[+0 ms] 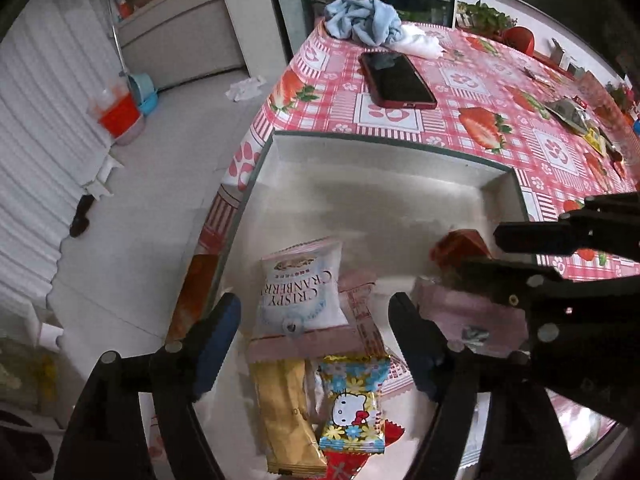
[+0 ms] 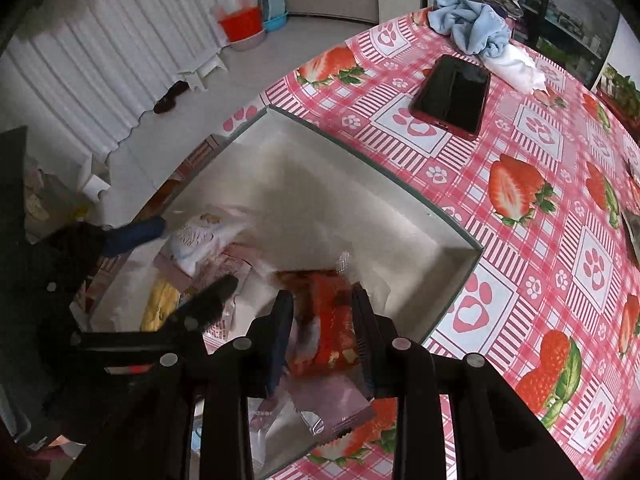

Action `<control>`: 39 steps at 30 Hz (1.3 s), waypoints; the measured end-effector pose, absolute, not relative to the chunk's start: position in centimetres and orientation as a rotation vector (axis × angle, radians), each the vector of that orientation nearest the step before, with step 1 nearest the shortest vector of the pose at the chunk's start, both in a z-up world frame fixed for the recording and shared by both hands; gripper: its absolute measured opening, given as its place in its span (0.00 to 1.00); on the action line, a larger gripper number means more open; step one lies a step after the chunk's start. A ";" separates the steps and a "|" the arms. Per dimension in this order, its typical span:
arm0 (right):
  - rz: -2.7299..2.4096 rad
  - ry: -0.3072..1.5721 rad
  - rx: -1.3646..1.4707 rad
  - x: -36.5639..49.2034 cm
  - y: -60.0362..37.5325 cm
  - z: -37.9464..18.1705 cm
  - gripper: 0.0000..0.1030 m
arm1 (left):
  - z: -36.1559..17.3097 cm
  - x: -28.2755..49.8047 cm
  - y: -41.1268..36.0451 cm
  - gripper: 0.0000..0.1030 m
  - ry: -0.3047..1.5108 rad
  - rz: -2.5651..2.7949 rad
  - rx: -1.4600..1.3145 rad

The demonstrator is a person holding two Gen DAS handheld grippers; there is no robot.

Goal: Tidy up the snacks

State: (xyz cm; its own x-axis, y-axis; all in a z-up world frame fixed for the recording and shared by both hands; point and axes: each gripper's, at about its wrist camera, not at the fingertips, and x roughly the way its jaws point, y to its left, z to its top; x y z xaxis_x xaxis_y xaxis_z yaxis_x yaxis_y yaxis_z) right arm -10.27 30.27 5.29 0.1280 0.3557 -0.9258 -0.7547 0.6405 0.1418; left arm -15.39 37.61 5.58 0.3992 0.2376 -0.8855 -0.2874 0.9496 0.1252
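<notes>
Two wrist views over an open white box (image 1: 384,160) set on a strawberry-print tablecloth (image 1: 480,120), the snacks being gathered inside it.

Left wrist view: the left gripper (image 1: 316,344) hangs over the near end of the box, jaws wide apart and gripping nothing. Between and below its blue pads lie a white Crispy Cranberry packet (image 1: 300,284), a pink wrapper under it, a gold wafer packet (image 1: 286,412) at 6 o'clock and a Hello Kitty sweet bag (image 1: 354,404) just beside that. The spread jaws suit a release over this pile.

Right wrist view: the right gripper (image 2: 322,332) points steeply down into the box corner, at 3 o'clock from the pile. A red-orange snack packet (image 2: 330,316) sits between its jaws, which stand narrowly apart; whether the pads press on the packet cannot be told, as blur and a clear wrapper edge obscure the contact. A pink foil packet (image 2: 320,404) lies beneath, toward 6 o'clock. The steep angle keeps the packet within the box walls.

Bystanders on the cloth: a red-cased phone (image 2: 452,96) at 12 o'clock from the box and a crumpled light-blue cloth (image 2: 472,24) beyond it, both well apart from the work.
</notes>
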 end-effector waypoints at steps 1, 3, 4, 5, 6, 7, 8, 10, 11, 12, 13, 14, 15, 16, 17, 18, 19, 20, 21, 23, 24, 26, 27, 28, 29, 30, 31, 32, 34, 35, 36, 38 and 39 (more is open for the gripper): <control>0.838 1.191 -0.410 -10.3 30.1 5.4 0.52 | 5.6 -15.4 37.5 0.78 1.112 0.342 -0.038; 0.825 1.173 -0.410 -10.3 29.8 5.8 0.83 | 5.6 -15.6 37.5 0.79 1.113 0.351 -0.038; 0.824 1.160 -0.412 -10.3 29.7 6.1 0.83 | 5.6 -15.7 37.6 0.79 1.117 0.352 -0.047; 0.821 1.154 -0.416 -10.4 29.6 6.3 0.83 | 5.6 -15.7 37.6 0.79 1.119 0.354 -0.055; 0.819 1.155 -0.419 -10.3 29.5 6.5 0.83 | 5.6 -15.9 37.7 0.79 1.120 0.360 -0.063; 0.821 1.158 -0.419 -10.3 29.4 6.6 0.83 | 5.7 -16.0 37.8 0.80 1.118 0.365 -0.068; 0.825 1.163 -0.417 -10.4 29.3 6.8 0.83 | 5.8 -16.2 37.8 0.80 1.117 0.369 -0.073; 0.827 1.175 -0.415 -10.5 29.0 6.9 0.83 | 5.9 -16.6 37.9 0.81 1.116 0.382 -0.084; 0.828 1.176 -0.411 -10.6 28.9 7.0 0.83 | 6.1 -16.8 38.0 0.84 1.114 0.390 -0.088; 0.826 1.178 -0.400 -10.5 28.6 7.2 0.83 | 6.2 -17.1 38.0 0.87 1.111 0.395 -0.092; 0.822 1.181 -0.387 -10.4 28.4 7.3 0.83 | 6.3 -17.3 38.0 0.88 1.109 0.396 -0.098; 0.818 1.187 -0.374 -10.3 28.2 7.4 0.87 | 6.5 -17.5 38.0 0.88 1.109 0.386 -0.109; 0.815 1.198 -0.355 -10.1 27.9 7.4 1.00 | 6.5 -17.7 37.9 0.88 1.108 0.376 -0.117; 0.817 1.199 -0.341 -10.1 27.7 7.5 1.00 | 6.6 -17.9 37.9 0.90 1.112 0.366 -0.127; 0.814 1.200 -0.332 -10.0 27.5 7.6 1.00 | 6.6 -17.9 37.9 0.92 1.119 0.364 -0.131; 0.810 1.199 -0.331 -9.9 27.3 7.7 1.00 | 6.5 -18.0 37.7 0.97 1.126 0.363 -0.127; 0.802 1.197 -0.339 -10.0 27.2 7.7 1.00 | 6.5 -18.1 37.6 1.00 1.127 0.366 -0.117; 0.798 1.195 -0.347 -10.2 27.1 7.7 1.00 | 6.5 -18.2 37.4 1.00 1.125 0.369 -0.104; 0.794 1.192 -0.354 -10.3 27.0 7.8 1.00 | 6.5 -18.3 37.1 1.00 1.127 0.363 -0.090; 0.793 1.190 -0.356 -10.6 26.9 7.9 1.00 | 6.5 -18.5 36.7 1.00 1.129 0.369 -0.075; 0.793 1.190 -0.356 -10.7 26.9 7.9 1.00 | 6.6 -18.7 36.5 1.00 1.124 0.374 -0.068; 0.791 1.188 -0.362 -11.0 26.8 8.1 1.00 | 6.9 -19.1 36.2 1.00 1.107 0.386 -0.056; 0.793 1.186 -0.366 -11.2 26.8 8.1 1.00 | 7.0 -19.2 36.1 1.00 1.101 0.391 -0.050; 0.796 1.184 -0.371 -11.4 26.8 8.1 1.00 | 7.0 -19.4 36.0 1.00 1.098 0.389 -0.051; 0.797 1.183 -0.376 -11.5 26.8 8.1 1.00 | 7.1 -19.5 36.0 1.00 1.099 0.387 -0.057; 0.796 1.179 -0.381 -11.7 26.8 8.1 1.00 | 7.1 -19.7 36.0 1.00 1.101 0.381 -0.068; 0.795 1.176 -0.383 -11.8 26.7 8.2 1.00 | 7.2 -19.9 36.1 1.00 1.101 0.375 -0.078; 0.796 1.175 -0.383 -11.9 26.7 8.2 1.00 | 7.3 -20.0 36.1 1.00 1.099 0.375 -0.081; 0.802 1.175 -0.379 -12.2 26.6 8.3 1.00 | 7.5 -20.3 36.1 1.00 1.094 0.398 -0.076; 0.802 1.172 -0.378 -12.3 26.6 8.4 1.00 | 7.6 -20.4 36.0 1.00 1.093 0.406 -0.075; 0.802 1.169 -0.376 -12.4 26.5 8.5 1.00 | 7.7 -20.5 36.0 1.00 1.094 0.408 -0.075; 0.803 1.165 -0.373 -12.6 26.5 8.7 1.00 | 7.7 -20.5 35.9 1.00 1.094 0.411 -0.075; 0.803 1.165 -0.372 -12.6 26.4 8.7 1.00 | 7.8 -20.6 35.9 1.00 1.094 0.414 -0.072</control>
